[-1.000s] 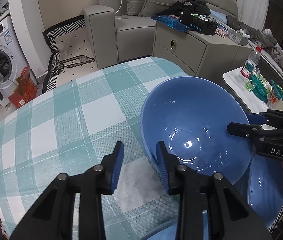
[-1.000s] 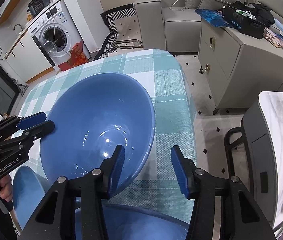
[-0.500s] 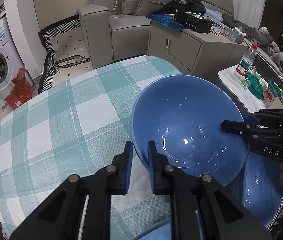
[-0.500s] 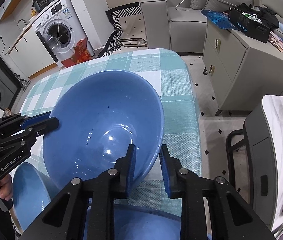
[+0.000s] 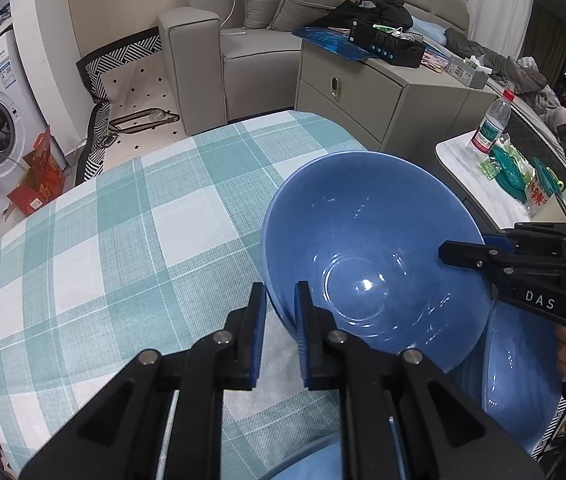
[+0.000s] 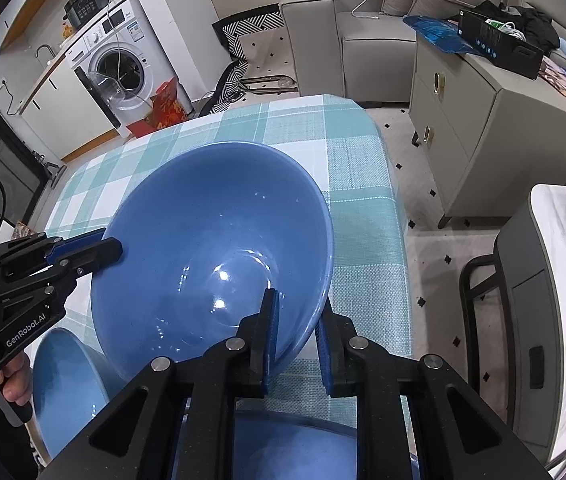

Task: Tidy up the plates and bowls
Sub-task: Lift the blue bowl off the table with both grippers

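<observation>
Both sets of jaws have closed since the earlier frame: left gripper (image 5: 277, 316) and right gripper (image 6: 297, 328) pinch opposite rims of the large blue bowl (image 5: 371, 248) over the checked table (image 5: 123, 240). Grasp step done; next I lift level.

Two grippers clamped one large glossy blue ceramic bowl (image 6: 219, 240) over the teal-and-white checked tablecloth (image 6: 355, 208).
The right gripper (image 6: 297, 316) pinched its near rim, the left gripper (image 6: 103, 248) its far-left edge; smaller blue bowls (image 6: 71, 384) sat below.
</observation>
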A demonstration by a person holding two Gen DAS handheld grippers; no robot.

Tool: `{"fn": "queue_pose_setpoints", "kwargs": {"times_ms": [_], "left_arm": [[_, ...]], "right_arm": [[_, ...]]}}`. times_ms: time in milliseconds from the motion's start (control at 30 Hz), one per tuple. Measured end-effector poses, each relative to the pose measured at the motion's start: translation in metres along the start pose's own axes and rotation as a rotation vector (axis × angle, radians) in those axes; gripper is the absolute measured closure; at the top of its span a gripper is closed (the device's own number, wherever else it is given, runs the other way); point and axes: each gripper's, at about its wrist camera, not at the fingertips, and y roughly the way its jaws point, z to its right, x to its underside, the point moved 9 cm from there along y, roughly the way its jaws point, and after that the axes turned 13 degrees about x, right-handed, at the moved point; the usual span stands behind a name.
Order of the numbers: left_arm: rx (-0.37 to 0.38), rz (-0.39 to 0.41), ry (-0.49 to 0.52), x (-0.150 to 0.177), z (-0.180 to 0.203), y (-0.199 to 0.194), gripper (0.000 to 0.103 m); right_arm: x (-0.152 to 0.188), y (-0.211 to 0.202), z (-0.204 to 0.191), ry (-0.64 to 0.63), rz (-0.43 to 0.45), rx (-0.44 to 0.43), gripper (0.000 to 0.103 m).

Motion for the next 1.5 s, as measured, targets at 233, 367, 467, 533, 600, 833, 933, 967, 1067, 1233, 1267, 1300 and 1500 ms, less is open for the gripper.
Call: {"fn": "queue_pose_setpoints", "kwargs": {"times_ms": [233,367,467,533,600,833,933,967,1067,1233,1267,1300,1500], "left_arm": [[-0.010,0.005,0.008,-0.002,-0.001,-0.003,0.092],[-0.009,0.010,0.007,-0.004,-0.001,-0.006,0.092],[-0.008,0.019,0.007,-0.006,0.001,-0.010,0.092],[-0.009,0.026,0.008,-0.007,0.001,-0.013,0.092],[-0.008,0.031,0.010,-0.008,0.002,-0.016,0.092],[-0.008,0.059,0.022,-0.012,0.008,-0.031,0.092],[-0.008,0.068,0.026,-0.014,0.011,-0.038,0.092],[-0.009,0.070,0.027,-0.014,0.011,-0.040,0.092],[-0.008,0.080,0.029,-0.015,0.013,-0.046,0.092],[-0.008,0.098,0.033,-0.015,0.016,-0.058,0.092],[-0.009,0.103,0.035,-0.015,0.016,-0.061,0.092],[-0.010,0.107,0.036,-0.016,0.017,-0.063,0.092],[-0.014,0.132,0.042,-0.016,0.020,-0.081,0.092]], "right_arm": [[-0.001,0.001,0.000,0.000,0.000,0.001,0.086],[-0.002,-0.001,-0.001,0.000,0.009,0.001,0.086],[-0.001,-0.006,-0.001,-0.001,0.018,0.003,0.086],[-0.002,-0.010,-0.002,-0.003,0.026,0.004,0.086],[-0.003,-0.014,-0.002,-0.002,0.033,0.005,0.086],[-0.004,-0.029,-0.003,-0.003,0.054,0.009,0.086],[-0.006,-0.035,-0.003,-0.001,0.064,0.011,0.085],[-0.007,-0.037,-0.003,-0.002,0.068,0.012,0.085],[-0.008,-0.045,-0.004,-0.004,0.078,0.014,0.085],[-0.009,-0.060,-0.006,-0.010,0.100,0.018,0.085],[-0.009,-0.063,-0.006,-0.011,0.104,0.019,0.085],[-0.009,-0.066,-0.007,-0.011,0.109,0.019,0.085],[-0.009,-0.087,-0.012,-0.017,0.138,0.024,0.085]]}}
